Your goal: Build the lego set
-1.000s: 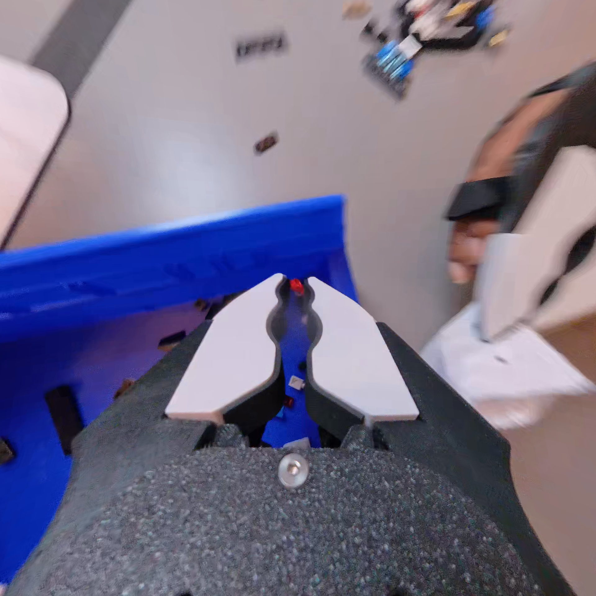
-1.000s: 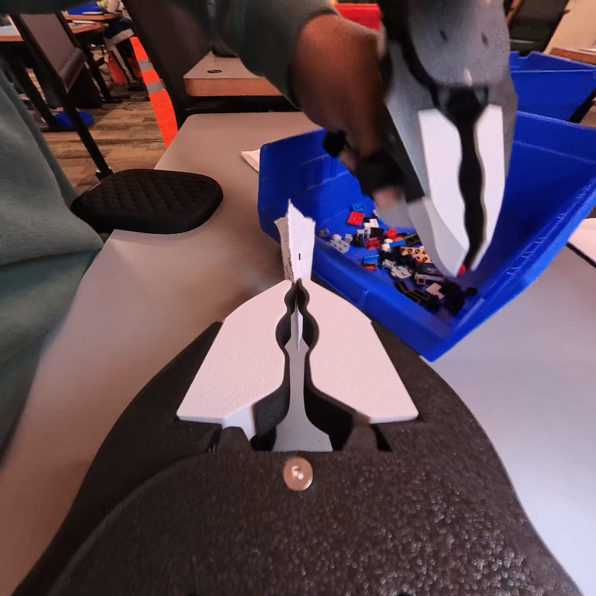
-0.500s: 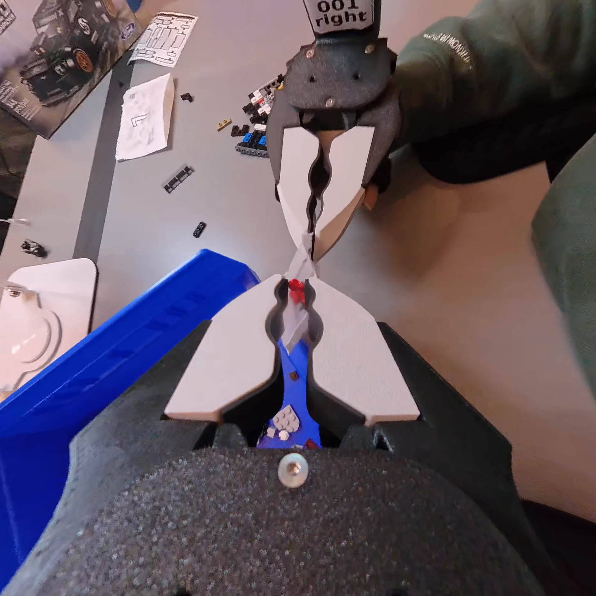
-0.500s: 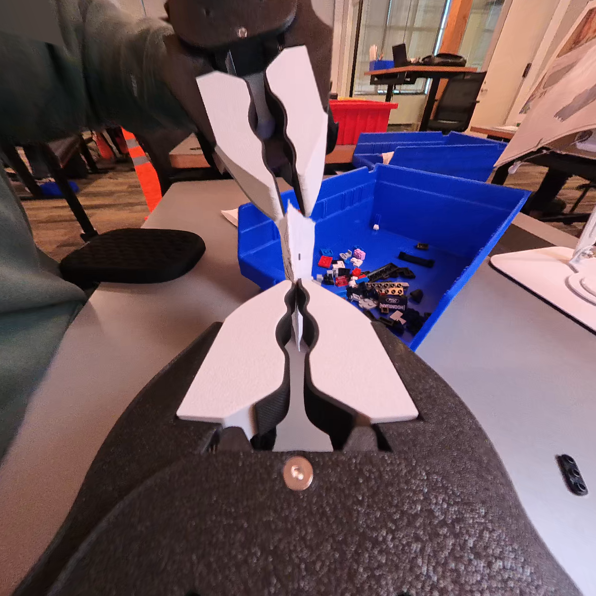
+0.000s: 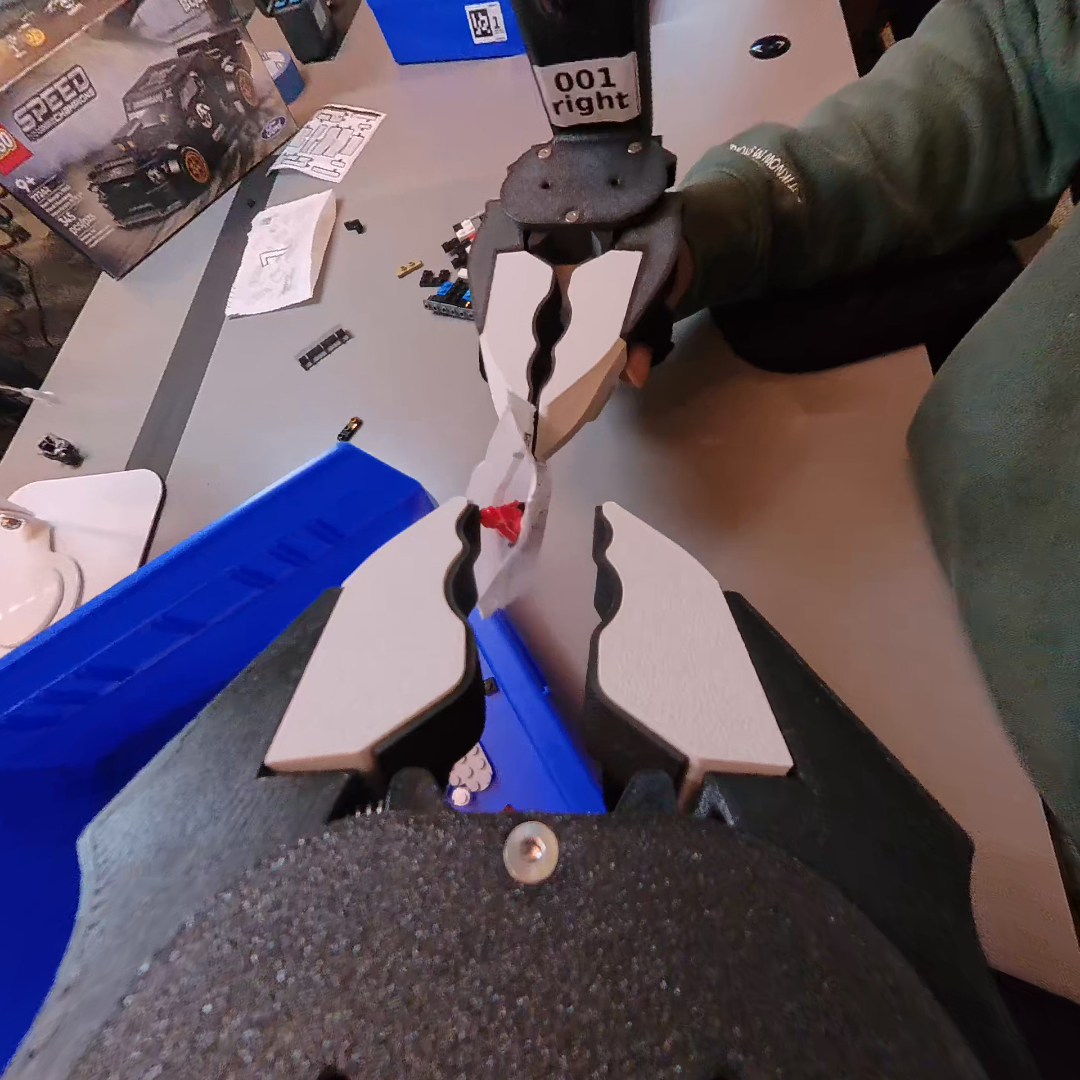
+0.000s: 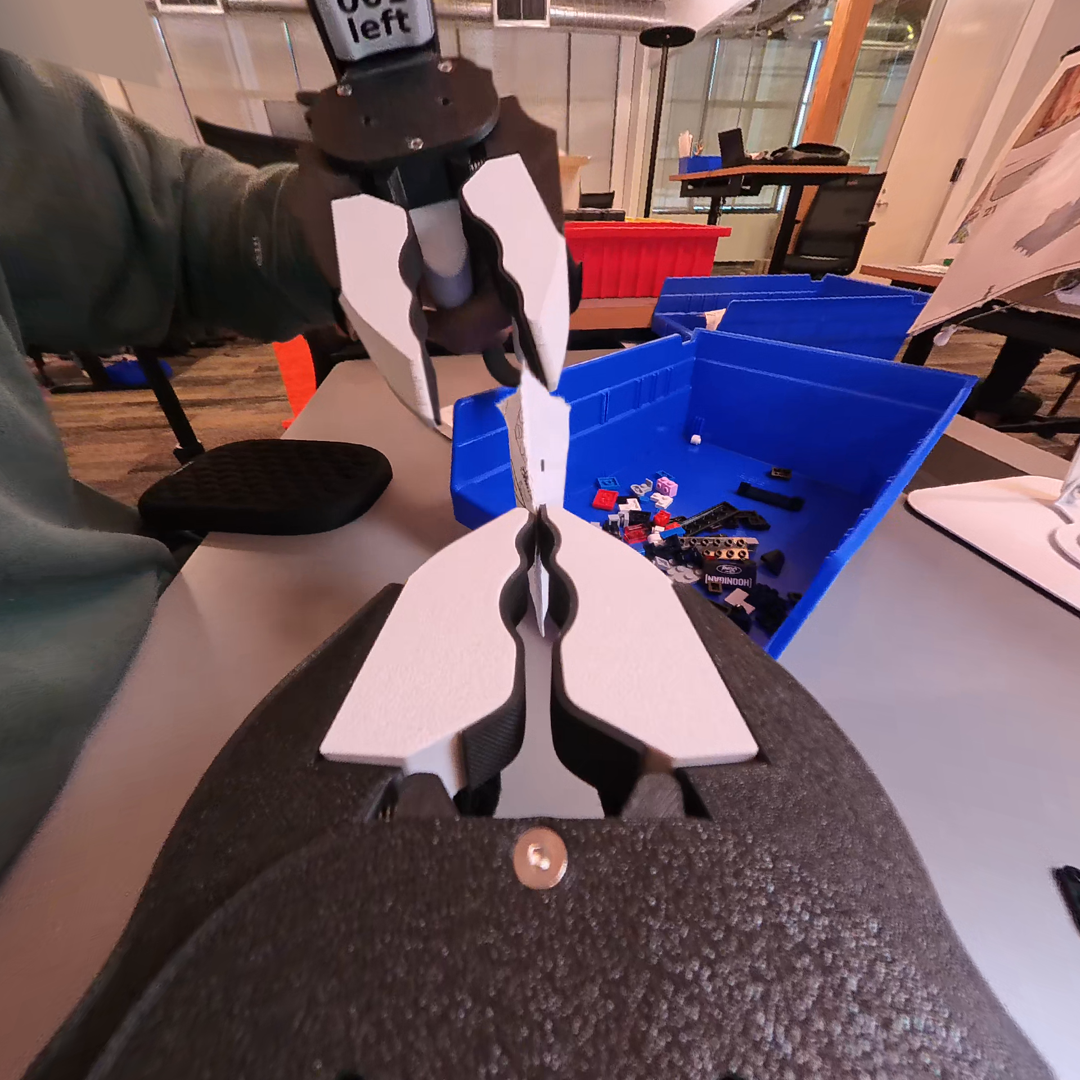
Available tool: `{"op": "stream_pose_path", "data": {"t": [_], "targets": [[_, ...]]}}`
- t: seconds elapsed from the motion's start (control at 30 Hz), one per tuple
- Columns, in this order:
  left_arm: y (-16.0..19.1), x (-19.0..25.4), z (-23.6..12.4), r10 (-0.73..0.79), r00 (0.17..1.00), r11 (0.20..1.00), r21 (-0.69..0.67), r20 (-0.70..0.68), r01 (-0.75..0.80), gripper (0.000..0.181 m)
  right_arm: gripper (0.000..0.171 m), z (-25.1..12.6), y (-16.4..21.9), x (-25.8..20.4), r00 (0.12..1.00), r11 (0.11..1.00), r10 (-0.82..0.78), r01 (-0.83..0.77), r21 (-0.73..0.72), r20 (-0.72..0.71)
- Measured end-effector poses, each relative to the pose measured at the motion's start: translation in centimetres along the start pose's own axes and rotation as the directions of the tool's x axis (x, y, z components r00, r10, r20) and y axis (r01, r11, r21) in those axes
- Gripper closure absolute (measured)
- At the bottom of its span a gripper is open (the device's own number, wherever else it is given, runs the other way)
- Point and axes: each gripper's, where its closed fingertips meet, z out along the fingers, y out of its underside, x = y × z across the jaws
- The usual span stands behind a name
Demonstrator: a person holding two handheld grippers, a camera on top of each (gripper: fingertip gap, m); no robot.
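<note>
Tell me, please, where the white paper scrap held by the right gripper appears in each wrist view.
Left wrist view: the white paper scrap hangs at centre, below the right gripper, between the open left gripper's fingers, a red piece against it.
Right wrist view: the scrap stands upright at centre, above the right gripper.
Shared landmark: the blue bin.

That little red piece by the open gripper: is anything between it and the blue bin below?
Nothing visible. The small red piece sits against the white paper bag pinched by the right gripper, between the left gripper's parted jaws. Only air shows between it and the blue bin.
</note>
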Motion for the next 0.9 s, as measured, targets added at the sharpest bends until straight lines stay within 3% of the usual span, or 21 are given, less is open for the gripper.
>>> {"op": "stream_pose_path", "data": {"t": [0.3, 0.4, 0.63, 0.77, 0.9], "targets": [[0.4, 0.8, 0.9, 0.160, 0.983, 0.987, -0.043, 0.090, -0.156, 0.135, 0.171, 0.2, -0.5, -0.6, 0.999, 0.998, 0.042, -0.043, 0.036, 0.032], [0.2, 0.1, 0.1, 0.234, 0.954, 0.972, -0.051, 0.186, -0.228, 0.138, 0.171, -0.3, -1.1, 0.0, 0.997, 0.995, 0.069, -0.071, 0.076, 0.020], [2.1, -1.0, -2.2, 0.058, 0.968, 0.998, 0.015, 0.245, -0.064, 0.140, 0.171, -1.6, -1.9, 1.5, 0.991, 0.980, 0.136, -0.136, 0.145, 0.004], [3.9, -1.8, -3.1, 0.068, 0.953, 0.996, -0.073, 0.296, -0.049, 0.140, 0.171, -1.5, -1.5, 1.6, 0.994, 0.988, 0.107, -0.104, 0.111, -0.021], [7.3, -0.7, -3.9, -0.018, 0.986, 0.981, -0.185, 0.167, 0.049, 0.134, 0.171, -2.4, -1.2, 3.3, 0.989, 0.991, 0.105, -0.096, 0.095, -0.103]]}}
